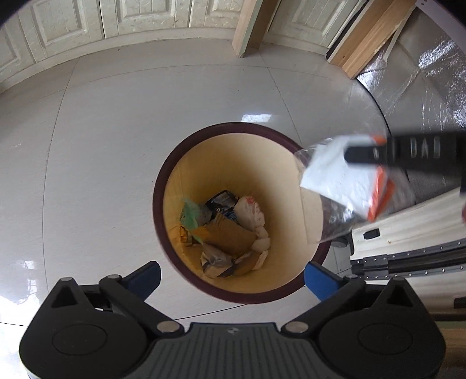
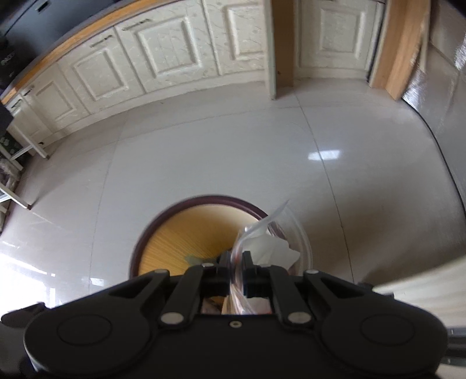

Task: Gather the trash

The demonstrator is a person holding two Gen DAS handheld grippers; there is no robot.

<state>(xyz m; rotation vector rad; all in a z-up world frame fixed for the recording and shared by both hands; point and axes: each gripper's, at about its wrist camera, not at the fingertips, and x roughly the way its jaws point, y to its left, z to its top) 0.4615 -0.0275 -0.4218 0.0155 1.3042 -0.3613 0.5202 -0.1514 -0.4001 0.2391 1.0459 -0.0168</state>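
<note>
A round bin (image 1: 157, 204) with a dark maroon rim and yellow inner wall stands on the pale tiled floor. At its bottom lie several pieces of trash (image 1: 227, 233): brown cardboard, a green scrap, a white bag and a dark wrapper. My left gripper (image 1: 231, 280) hangs open over the bin's near rim, its blue pads (image 1: 144, 278) wide apart with nothing between them. My right gripper (image 2: 234, 262) is shut on a clear plastic bag (image 2: 273, 247) holding white paper. Seen from the left wrist, that bag (image 1: 340, 183) shows an orange edge and hangs over the bin's right rim, pinched by the right gripper (image 1: 358, 153). The right wrist view shows the same bin (image 2: 139, 247) just beyond the fingers.
Cream cabinet doors (image 2: 163, 55) line the far wall, with a wooden post (image 1: 247, 26) and leaning wooden boards (image 1: 370, 38) beside them. A silvery foil-covered surface (image 1: 422, 87) and a white unit with metal rails (image 1: 407, 233) stand right of the bin. A white frame (image 2: 17, 151) stands at far left.
</note>
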